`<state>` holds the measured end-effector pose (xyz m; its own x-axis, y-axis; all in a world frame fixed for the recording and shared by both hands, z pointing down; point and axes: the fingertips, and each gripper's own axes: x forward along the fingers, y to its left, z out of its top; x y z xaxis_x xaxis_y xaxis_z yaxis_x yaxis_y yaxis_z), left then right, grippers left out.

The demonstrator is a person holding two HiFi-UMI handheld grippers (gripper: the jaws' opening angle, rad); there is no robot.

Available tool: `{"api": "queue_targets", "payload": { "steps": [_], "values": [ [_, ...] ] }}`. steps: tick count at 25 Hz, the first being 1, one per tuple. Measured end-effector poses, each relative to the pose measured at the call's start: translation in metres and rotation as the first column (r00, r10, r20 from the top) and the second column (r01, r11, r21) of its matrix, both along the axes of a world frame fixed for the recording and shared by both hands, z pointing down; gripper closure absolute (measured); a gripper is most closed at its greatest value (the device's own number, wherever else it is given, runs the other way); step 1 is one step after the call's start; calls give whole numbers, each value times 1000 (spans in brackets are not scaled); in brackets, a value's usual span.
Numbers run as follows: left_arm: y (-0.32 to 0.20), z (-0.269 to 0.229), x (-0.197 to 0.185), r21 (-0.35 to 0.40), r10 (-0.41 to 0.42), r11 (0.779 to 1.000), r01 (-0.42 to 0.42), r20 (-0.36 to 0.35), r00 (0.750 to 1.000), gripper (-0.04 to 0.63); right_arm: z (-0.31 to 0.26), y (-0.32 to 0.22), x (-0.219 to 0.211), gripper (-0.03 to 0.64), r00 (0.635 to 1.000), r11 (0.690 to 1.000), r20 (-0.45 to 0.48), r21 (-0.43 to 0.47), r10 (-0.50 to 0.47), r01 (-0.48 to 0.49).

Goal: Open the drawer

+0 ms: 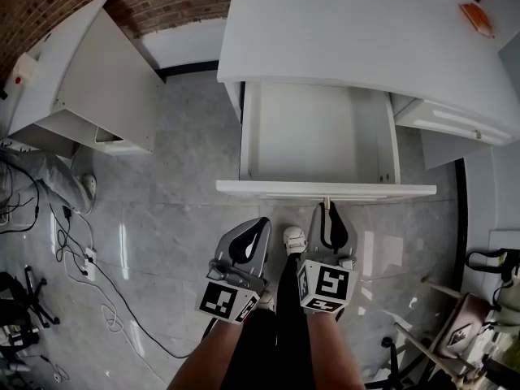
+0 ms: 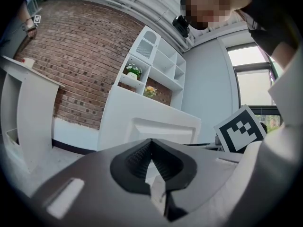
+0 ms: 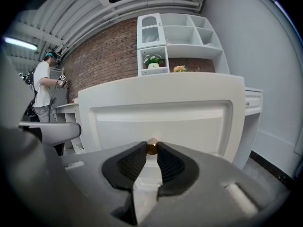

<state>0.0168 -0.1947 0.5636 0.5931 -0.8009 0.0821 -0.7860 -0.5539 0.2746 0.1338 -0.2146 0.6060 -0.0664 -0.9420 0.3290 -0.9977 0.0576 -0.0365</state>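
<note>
1. Grey tiled floor (image 1: 162,242), brick wall (image 1: 171,6) behind, white desk (image 1: 349,31) ahead.
2. The drawer (image 1: 317,136) sits pulled out of the desk, front facing the person, long axis running side to side.
3. The right gripper (image 1: 327,210) pinches the drawer's knob (image 3: 151,147). The left gripper (image 1: 258,224) hangs closed and empty alongside.
</note>
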Motion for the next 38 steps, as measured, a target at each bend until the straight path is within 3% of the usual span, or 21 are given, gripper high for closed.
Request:
{"api": "queue_targets", "payload": {
  "steps": [16, 38],
  "values": [
    [61, -3, -2, -8, 36, 999, -36, 15, 999, 594, 1, 61, -6, 548, 1000, 1000, -22, -5, -11, 11],
    [65, -2, -3, -23, 47, 999, -47, 13, 999, 592, 1, 70, -7, 548, 999, 1000, -45, -17, -9, 8]
  ]
}}
